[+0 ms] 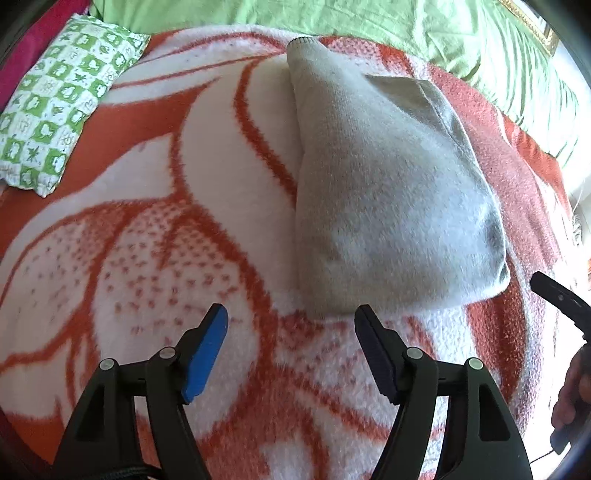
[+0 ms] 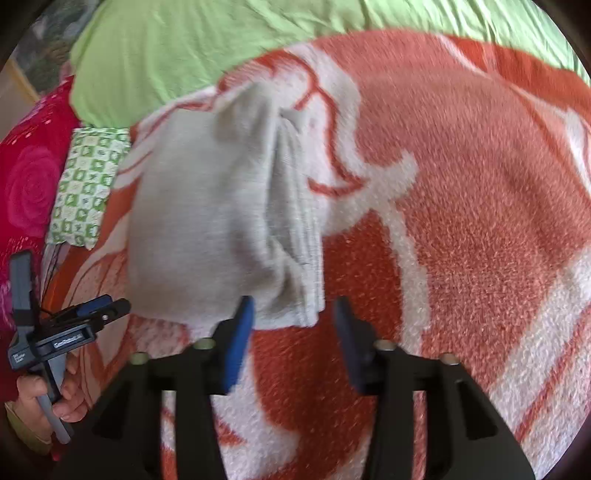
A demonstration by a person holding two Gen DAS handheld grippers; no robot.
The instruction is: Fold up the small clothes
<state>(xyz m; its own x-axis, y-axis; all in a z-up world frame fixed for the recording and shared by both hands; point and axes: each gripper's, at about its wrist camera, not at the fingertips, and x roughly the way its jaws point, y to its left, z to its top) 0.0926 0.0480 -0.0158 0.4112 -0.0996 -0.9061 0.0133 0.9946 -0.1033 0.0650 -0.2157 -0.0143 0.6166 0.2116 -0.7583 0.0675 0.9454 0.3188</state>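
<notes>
Left wrist view is filled mostly by an orange and white fleece blanket (image 1: 166, 240), with a green bedsheet (image 1: 406, 26) along the top of the frame and a green checked pillow (image 1: 62, 107) in the upper left. On the blanket, right of centre, lies a pale grey sock (image 1: 388, 192), folded over on itself, its ribbed cuff pointing to the top of the frame and its rounded end near the lower right. In the right wrist view the same sock (image 2: 207, 206) sits left of centre, its bunched ribbed edge at the lower middle. It looks light, soft and limp, so it should sag and unfold if lifted by one layer; the better hold is probably a pinch through both layers at the ribbed end, where the knit is thicker. The fleece beneath is clingy and may drag at it. The left gripper (image 1: 291, 325) hovers low at the bottom of its frame, jaws spread wide and empty, aimed at the sock's near edge without touching it. The right gripper (image 2: 291, 314) is likewise parted and holds nothing, though its blue pad (image 2: 240, 339) overlaps the sock's lower corner; whether it touches cannot be told. A hand (image 2: 48, 398) grips the other tool's handle at lower left.
</notes>
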